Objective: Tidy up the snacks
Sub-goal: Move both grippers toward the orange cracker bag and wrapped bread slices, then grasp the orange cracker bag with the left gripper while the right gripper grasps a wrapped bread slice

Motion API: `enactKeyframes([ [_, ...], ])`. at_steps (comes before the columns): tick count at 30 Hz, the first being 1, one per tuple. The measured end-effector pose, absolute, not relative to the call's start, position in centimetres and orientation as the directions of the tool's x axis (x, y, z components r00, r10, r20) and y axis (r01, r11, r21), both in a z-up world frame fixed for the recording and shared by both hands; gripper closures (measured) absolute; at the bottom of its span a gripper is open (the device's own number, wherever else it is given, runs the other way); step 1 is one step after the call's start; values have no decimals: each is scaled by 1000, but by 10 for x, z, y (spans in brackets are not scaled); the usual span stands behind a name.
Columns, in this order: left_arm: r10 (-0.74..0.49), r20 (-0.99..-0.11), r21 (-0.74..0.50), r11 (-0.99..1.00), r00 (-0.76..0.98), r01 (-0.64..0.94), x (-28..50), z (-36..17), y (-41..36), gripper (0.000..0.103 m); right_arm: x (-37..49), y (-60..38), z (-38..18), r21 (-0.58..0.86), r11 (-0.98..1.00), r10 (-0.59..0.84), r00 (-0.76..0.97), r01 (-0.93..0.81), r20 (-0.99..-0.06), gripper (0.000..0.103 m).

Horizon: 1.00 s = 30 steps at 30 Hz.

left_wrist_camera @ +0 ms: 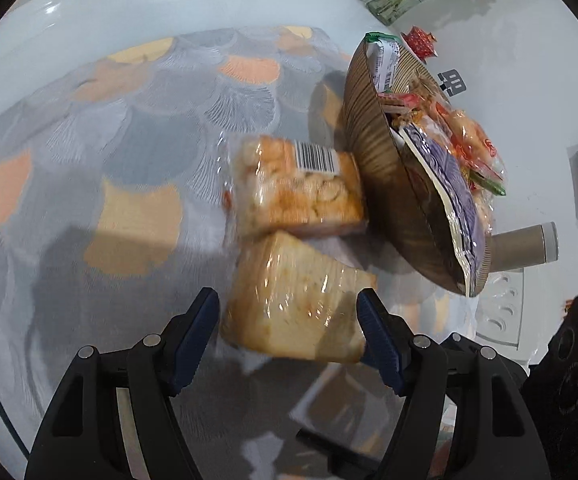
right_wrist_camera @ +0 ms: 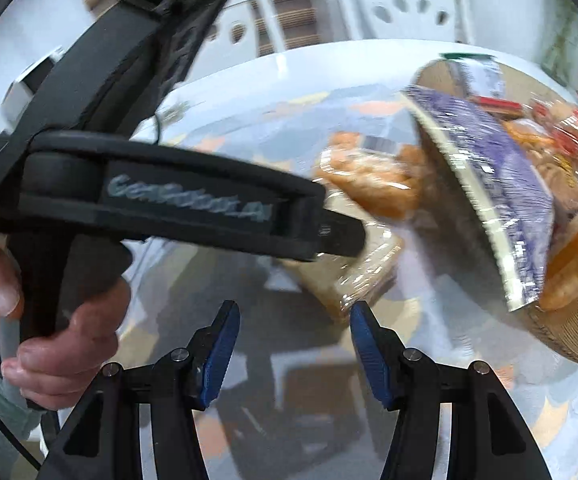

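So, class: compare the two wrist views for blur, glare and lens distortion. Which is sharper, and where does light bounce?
Left wrist view: fairly sharp on the barcoded clear-wrapped biscuit pack, with the patterned grey-and-orange tablecloth smeared at left; glare flecks the plastic-wrapped sandwich wedge. Right wrist view: heavy motion blur across the ribbed brown snack basket. Both views curve at the fisheye edges.

The black gripper point(right_wrist_camera: 185, 200) held in the person's hand has pale letters on its side. They are blurry and look like "GenRobot.AI", but that is not sure. A white sticker with black barcode lines point(left_wrist_camera: 316, 157) sits on a clear pack of little orange cookies point(left_wrist_camera: 297, 188). Another barcode point(left_wrist_camera: 381, 70) is on a white wrapper in the basket point(left_wrist_camera: 373, 168). Their numbers are too small to read
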<state>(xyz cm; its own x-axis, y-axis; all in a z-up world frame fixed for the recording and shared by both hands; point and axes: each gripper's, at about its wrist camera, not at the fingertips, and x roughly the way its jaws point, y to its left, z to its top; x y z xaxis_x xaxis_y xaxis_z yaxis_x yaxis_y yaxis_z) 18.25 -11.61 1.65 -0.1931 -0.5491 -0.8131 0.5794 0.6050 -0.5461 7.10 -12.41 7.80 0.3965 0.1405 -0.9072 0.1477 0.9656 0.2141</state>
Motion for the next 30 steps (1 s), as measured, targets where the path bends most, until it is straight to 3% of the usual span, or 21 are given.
enactKeyframes([
  [2, -544, -821, -534, 625, -172, 570, 181, 18, -102, 34, 72, -112, 81, 181, 982, 147, 388, 53, -910, 47],
  [6, -562, -815, -547, 665, -141, 509, 187, 20, -67, 34, 67, -102, 90, 2, 999, 18, 398, -42, -917, 47],
  [10, -574, -814, -546, 703, -88, 456, 196, 25, -39, 34, 72, -111, 86, -11, 1000, -13, 391, 6, -920, 28],
  [18, -566, -822, -527, 722, -54, 449, 200, 31, -25, 34, 109, -122, 81, 32, 996, -7, 413, 86, -911, 28],
  [22, -558, -828, -517, 724, -53, 456, 199, 30, -36, 34, 105, -106, 88, 84, 996, 72, 397, 12, -915, 28],
  [26, -532, -846, -481, 733, -36, 481, 201, 32, -37, 34, 88, -89, 93, -61, 998, -47, 429, -20, -902, 28],
  [30, -480, -877, -414, 734, -21, 537, 202, 33, -42, 34, 98, -105, 92, -43, 998, -53, 423, 34, -905, 28],
])
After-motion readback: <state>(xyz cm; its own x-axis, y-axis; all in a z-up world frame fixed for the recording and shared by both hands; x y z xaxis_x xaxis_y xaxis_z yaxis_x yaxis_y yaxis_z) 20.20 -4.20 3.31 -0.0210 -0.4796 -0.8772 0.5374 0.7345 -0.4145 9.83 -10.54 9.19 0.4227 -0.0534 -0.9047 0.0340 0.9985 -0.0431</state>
